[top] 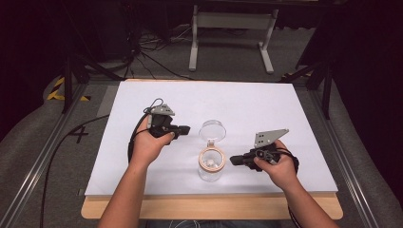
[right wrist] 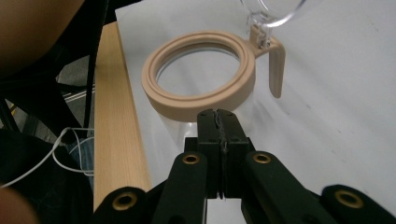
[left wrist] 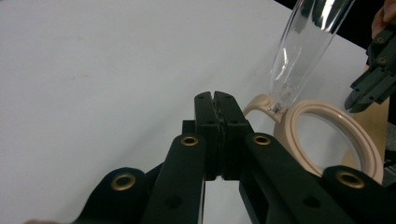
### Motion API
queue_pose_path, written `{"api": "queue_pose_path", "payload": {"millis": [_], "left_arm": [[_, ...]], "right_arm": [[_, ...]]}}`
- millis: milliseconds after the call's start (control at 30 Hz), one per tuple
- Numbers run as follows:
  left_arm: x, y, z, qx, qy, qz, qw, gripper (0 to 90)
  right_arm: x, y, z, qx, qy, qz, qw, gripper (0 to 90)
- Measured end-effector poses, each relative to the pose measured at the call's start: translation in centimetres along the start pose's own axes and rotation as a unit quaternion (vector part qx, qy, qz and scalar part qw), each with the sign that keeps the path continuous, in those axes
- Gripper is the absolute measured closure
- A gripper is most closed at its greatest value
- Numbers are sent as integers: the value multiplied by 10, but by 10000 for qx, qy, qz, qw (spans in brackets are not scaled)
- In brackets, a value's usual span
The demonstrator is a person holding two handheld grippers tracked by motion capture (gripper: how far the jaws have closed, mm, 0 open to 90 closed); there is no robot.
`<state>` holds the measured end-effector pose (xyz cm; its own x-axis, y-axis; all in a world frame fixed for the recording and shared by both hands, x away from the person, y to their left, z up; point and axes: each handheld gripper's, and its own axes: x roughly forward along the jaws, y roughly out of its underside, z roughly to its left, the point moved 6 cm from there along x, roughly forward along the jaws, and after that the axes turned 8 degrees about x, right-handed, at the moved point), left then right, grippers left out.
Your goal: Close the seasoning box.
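A clear glass jar [top: 210, 166] with a beige rim [right wrist: 201, 72] stands on the white table top [top: 266, 114], near the front middle. Its clear hinged lid [top: 212, 129] is swung open and stands up behind the rim [left wrist: 327, 135]. My left gripper [top: 186, 129] is held to the left of the lid, jaws shut on nothing [left wrist: 215, 100]. My right gripper [top: 234, 160] points at the jar from the right, just short of its rim, jaws shut and empty [right wrist: 217, 116].
The white top lies on a wooden board [top: 214, 208] whose edge shows at the front. Beyond the table a white frame [top: 232, 33] and cables [top: 147, 52] rest on the grey floor. Metal rails [top: 43, 161] run along both sides.
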<state>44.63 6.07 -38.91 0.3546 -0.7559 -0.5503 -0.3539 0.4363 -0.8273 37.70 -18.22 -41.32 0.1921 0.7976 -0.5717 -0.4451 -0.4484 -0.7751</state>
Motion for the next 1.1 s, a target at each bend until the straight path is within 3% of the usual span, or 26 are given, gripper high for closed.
{"api": "queue_pose_path", "payload": {"millis": [33,67,467,933,1100], "left_arm": [[2,-1,-2,26,-6,-40,10000,893],[7,-6,-6,208,15,-130,9997,894],[10,-13,-15,235,73,-372,9990,884],[6,-14,-25,443,137,-305,9985,870],[5,-12,-33,463,393,-183,9980,853]], "right_arm": [[0,-2,3,1,-9,-53,10000,891],[1,-3,6,12,-9,-96,10000,892],[12,-18,25,-35,-84,-454,9989,891],[15,-20,25,12,-96,-469,9989,891],[14,-23,24,2,-144,-523,9985,891]]}}
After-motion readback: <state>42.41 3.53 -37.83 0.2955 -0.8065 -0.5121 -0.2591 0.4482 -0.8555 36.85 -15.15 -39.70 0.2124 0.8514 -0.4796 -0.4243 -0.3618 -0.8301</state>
